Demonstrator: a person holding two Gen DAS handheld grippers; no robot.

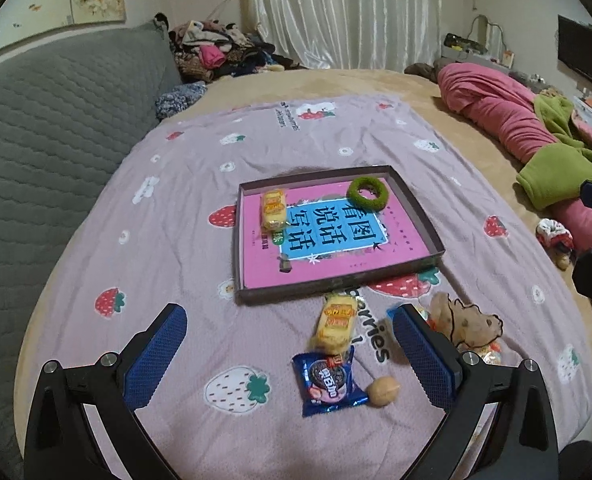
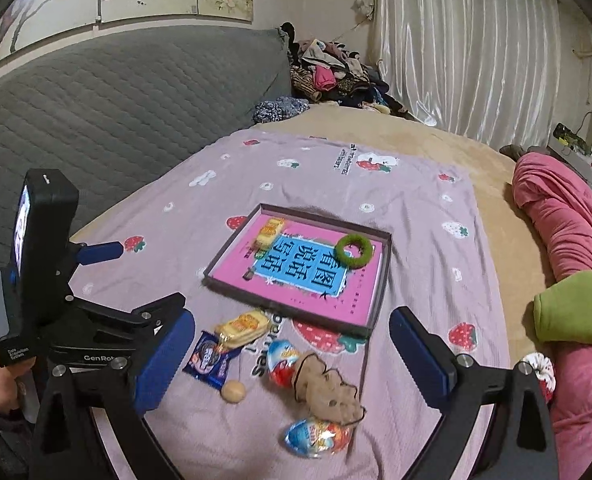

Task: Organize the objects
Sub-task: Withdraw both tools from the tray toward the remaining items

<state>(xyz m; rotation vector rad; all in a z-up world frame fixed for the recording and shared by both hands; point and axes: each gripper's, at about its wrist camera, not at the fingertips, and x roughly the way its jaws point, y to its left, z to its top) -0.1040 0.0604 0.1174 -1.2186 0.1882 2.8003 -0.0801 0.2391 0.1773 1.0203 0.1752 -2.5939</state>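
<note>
Left wrist view. The left tongs (image 1: 287,354) are spread wide and empty above the bed's blanket (image 1: 167,240). Between the fingers lie a yellow cake (image 1: 334,322), an Oreo pack (image 1: 328,382) and a nut (image 1: 382,391), all short of the tray (image 1: 416,208). Inside the tray a second cake (image 1: 272,209) and a green ring (image 1: 368,194) rest on a pink book (image 1: 336,240). A brown plush (image 1: 466,322) is partly hidden behind the right finger; foil beneath it cannot be identified here. The right tongs are cut off at the frame edge.

Right wrist view. The right tongs (image 2: 291,360) are also apart, gripping nothing. Just ahead lie the plush (image 2: 328,386) and two foil eggs (image 2: 281,360) (image 2: 318,436), the plush overlapping both. The cake (image 2: 243,328), touching the pack (image 2: 209,360), and the nut (image 2: 233,392) lie leftward, beside the left tongs (image 2: 135,280).

Handling, as judged: all items look light. The cake is soft in slick wrap and is best pinched lightly across its short sides. The pack is flat and crinkly; a crimped edge is the likelier hold. The nut is round and may roll. The eggs are smooth and possibly brittle. The soft bedding gives under pressure.
</note>
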